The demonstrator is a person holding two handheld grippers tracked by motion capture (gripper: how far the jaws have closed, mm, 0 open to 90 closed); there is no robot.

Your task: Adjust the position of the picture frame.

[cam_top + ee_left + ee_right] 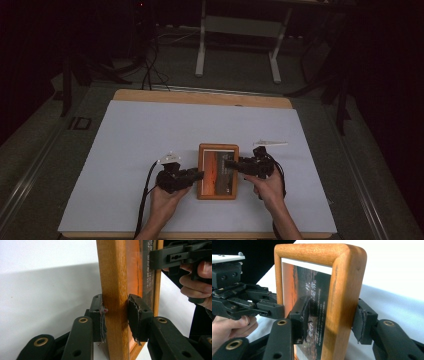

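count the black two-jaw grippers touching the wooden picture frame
2. The left black two-jaw gripper clamps the left rail of the orange-brown wooden picture frame. The right black two-jaw gripper straddles the frame's right rail, its jaws looser. Nothing appears hidden.

I note a dim room: grey floor, a white stand beyond the tabletop's far edge, black cables trailing.
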